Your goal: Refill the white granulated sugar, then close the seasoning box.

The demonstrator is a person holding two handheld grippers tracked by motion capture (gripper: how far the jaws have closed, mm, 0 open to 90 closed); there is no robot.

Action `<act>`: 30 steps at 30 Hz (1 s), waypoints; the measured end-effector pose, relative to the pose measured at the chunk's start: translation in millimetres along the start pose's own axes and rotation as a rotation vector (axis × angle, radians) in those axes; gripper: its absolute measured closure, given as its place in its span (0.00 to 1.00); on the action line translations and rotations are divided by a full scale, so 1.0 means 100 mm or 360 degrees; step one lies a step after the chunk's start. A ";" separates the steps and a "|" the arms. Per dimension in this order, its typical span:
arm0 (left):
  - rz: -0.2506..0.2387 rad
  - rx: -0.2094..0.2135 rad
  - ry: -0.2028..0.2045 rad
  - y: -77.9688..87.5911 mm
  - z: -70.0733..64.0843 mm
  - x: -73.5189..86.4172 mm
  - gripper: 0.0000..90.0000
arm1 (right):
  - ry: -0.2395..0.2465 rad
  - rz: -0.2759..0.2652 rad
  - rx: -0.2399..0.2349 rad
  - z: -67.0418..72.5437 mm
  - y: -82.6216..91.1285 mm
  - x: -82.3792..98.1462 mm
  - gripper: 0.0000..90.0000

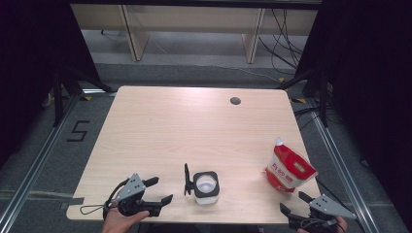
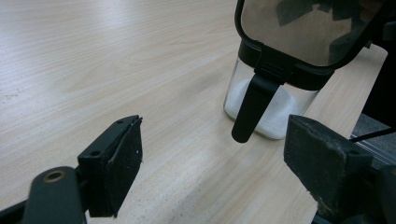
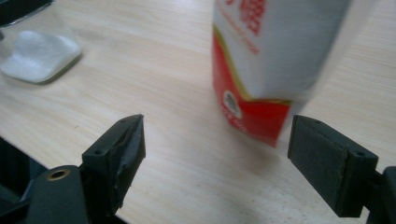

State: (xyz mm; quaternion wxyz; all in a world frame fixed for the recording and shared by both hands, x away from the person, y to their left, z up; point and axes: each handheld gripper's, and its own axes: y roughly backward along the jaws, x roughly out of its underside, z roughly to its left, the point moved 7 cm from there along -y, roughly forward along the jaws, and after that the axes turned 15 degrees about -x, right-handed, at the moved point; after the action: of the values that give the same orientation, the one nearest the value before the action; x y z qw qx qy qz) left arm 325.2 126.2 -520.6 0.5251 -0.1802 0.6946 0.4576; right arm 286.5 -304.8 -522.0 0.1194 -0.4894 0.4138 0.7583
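Pale wood worktop (image 1: 160, 131) carries an open-lidded jar (image 1: 206, 187) and a red-white pouch (image 1: 290, 170). Left gripper (image 1: 158, 190) and right gripper (image 1: 293, 204) hover nearby, fingers wide apart, holding nothing

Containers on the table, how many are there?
2. A clear jar with its black lid flipped open stands near the front edge, by the left gripper. A red and white pouch stands at the right, ahead of the right gripper.
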 end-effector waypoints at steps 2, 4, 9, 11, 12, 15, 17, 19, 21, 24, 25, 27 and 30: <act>-0.0017 0.0010 0.0073 -0.01 -0.02 -0.01 0.21 | 0.0018 0.0017 -0.0006 0.04 -0.01 0.00 0.22; -0.0011 0.0013 0.0064 0.00 -0.01 -0.02 0.21 | -0.0007 0.0029 -0.0050 0.09 -0.01 0.02 0.22; -0.0031 0.0033 0.0063 -0.01 -0.05 -0.09 0.21 | -0.0011 0.0049 -0.0068 0.15 -0.02 0.07 0.22; -0.0032 0.0024 0.0062 0.00 -0.07 -0.11 0.21 | 0.0011 0.0061 -0.0071 0.15 -0.03 0.08 0.21; -0.0056 0.0036 0.0083 -0.01 -0.09 -0.13 0.21 | -0.0038 0.0061 -0.0087 0.19 -0.03 0.09 0.21; -0.0053 0.0049 0.0042 0.00 -0.09 -0.16 0.21 | -0.0022 0.0086 -0.0098 0.20 -0.02 0.11 0.21; -0.0036 0.0047 0.0060 0.01 -0.12 -0.15 0.21 | -0.0003 0.0095 -0.0091 0.21 -0.03 0.12 0.21; -0.0024 0.0053 0.0047 0.02 -0.12 -0.15 0.21 | 0.0047 0.0098 -0.0107 0.21 -0.03 0.11 0.21; -0.0033 0.0056 0.0052 0.03 -0.12 -0.15 0.21 | -0.0018 0.0115 -0.0111 0.26 -0.04 0.13 0.21; -0.0035 0.0029 0.0058 0.05 -0.10 -0.16 0.21 | -0.0033 0.0137 -0.0117 0.29 -0.03 0.15 0.21; -0.0031 0.0020 0.0048 0.06 -0.09 -0.17 0.21 | 0.0045 0.0129 -0.0123 0.25 -0.05 0.14 0.21; -0.0037 0.0016 0.0082 0.07 -0.09 -0.18 0.22 | 0.0066 0.0133 -0.0128 0.25 -0.06 0.14 0.21; -0.0035 0.0013 0.0088 0.09 -0.10 -0.19 0.22 | 0.0023 0.0159 -0.0128 0.28 -0.05 0.15 0.21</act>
State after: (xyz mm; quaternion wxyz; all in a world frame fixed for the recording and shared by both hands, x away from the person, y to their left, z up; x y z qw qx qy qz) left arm 320.9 118.3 -499.2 0.5114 -0.1981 0.7086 0.4439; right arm 264.2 -284.1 -532.6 0.0586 -0.4780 0.4078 0.7758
